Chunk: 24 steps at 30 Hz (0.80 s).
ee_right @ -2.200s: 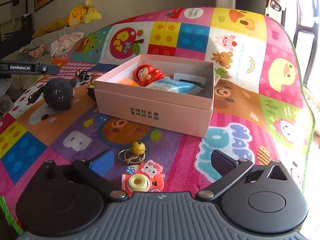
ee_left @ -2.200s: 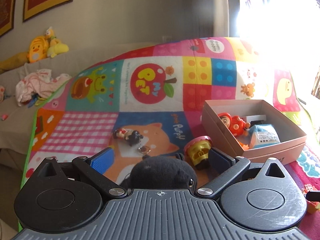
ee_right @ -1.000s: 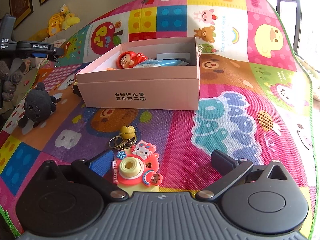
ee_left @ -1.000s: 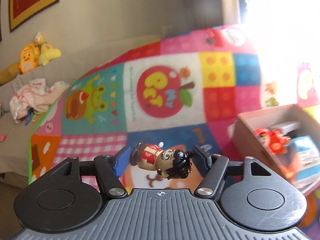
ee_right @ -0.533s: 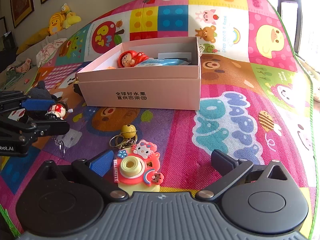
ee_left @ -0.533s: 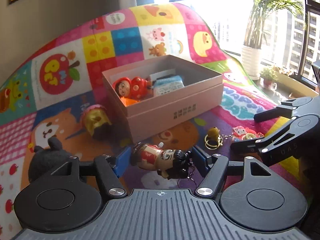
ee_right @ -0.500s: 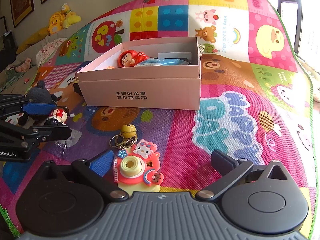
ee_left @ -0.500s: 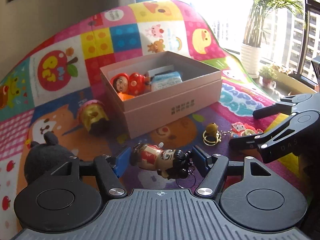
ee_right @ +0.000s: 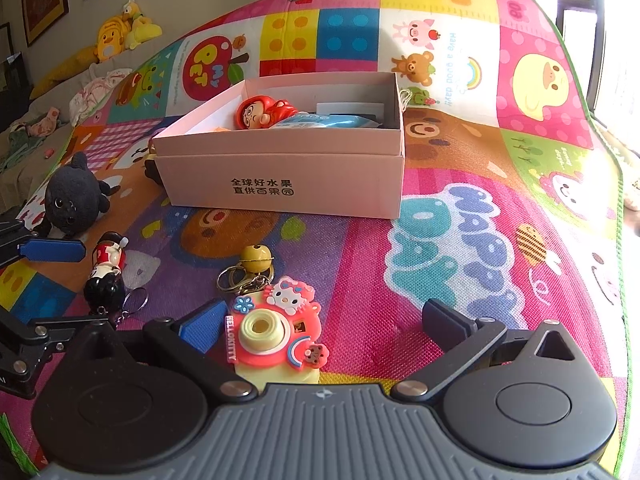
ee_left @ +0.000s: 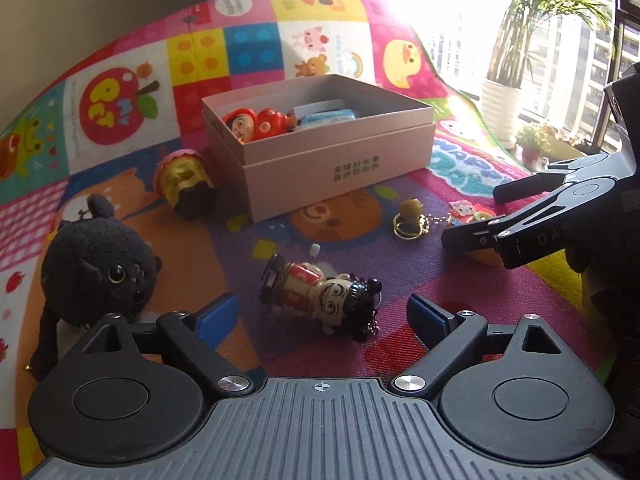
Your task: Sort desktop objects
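Plainly, the left gripper [ee_left: 322, 314] had its blue-padded jaws opening wide, and the small cartoon figurine keychain with black hair and a red-and-white body [ee_left: 320, 294] lay between them on the colourful patchwork play mat [ee_left: 400, 280], touched by neither pad. Its long axis ran slantwise across the mat, head toward the gripper, feet toward the open pink cardboard box [ee_left: 340, 160]. The right gripper [ee_right: 320, 320] hung with its jaws spread and held nothing; the pink rubber Hello Kitty camera charm [ee_right: 276, 332] lay on the mat between them, nearer the blue pad, its chain leading to a round yellow bell [ee_right: 256, 258].

From the left wrist came a gold and pink toy [ee_left: 182, 182] lying beside the box and a potted palm [ee_left: 500, 92] by the window. Only the right wrist showed yellow plush toys [ee_right: 120, 30] on a far sofa. A black plush cat [ee_left: 96, 268] appeared in both.

Chinese characters were printed on the box front, "HELLOKITTY" on the charm, "Have a good day!" on the mat.
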Motion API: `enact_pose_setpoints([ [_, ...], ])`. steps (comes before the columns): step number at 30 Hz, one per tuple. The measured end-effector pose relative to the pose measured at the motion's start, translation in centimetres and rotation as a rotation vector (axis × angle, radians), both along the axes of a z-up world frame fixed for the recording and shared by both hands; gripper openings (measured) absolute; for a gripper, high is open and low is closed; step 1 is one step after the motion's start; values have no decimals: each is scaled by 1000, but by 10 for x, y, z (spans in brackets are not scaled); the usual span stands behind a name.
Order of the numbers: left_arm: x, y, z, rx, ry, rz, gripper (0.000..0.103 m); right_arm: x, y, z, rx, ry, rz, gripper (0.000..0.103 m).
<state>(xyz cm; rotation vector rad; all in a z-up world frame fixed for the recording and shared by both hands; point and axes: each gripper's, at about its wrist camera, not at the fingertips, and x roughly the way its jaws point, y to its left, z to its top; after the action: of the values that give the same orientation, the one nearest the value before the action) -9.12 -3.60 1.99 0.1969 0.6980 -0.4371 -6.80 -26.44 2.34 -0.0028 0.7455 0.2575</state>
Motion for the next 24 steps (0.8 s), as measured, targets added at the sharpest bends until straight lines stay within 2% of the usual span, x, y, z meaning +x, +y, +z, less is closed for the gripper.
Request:
enact_pose_setpoints([
  [7, 4, 10, -5, -2, 17, 41, 97, 1, 2, -1, -17, 0, 1, 103],
  [11, 15, 13, -5, -9, -6, 118, 97, 0, 3, 0, -20, -1, 20, 103],
  [14, 22, 15, -6, -9, -33, 200, 97, -6, 5, 2, -30, -3, 83, 103],
  [16, 27, 19, -8, -22, -26, 239, 97, -11, 9, 3, -73, -3, 122, 103],
  [19, 29, 23, -10, -44, -11, 243, 98, -17, 7, 3, -130, -6, 149, 103],
  [22, 28, 23, -10, -51, -9, 244, 100, -16, 0, 6, -198, -25, 123, 103],
  [24, 28, 23, -10, -50, -8, 240, 100, -14, -4, 8, -282, -72, 75, 103],
])
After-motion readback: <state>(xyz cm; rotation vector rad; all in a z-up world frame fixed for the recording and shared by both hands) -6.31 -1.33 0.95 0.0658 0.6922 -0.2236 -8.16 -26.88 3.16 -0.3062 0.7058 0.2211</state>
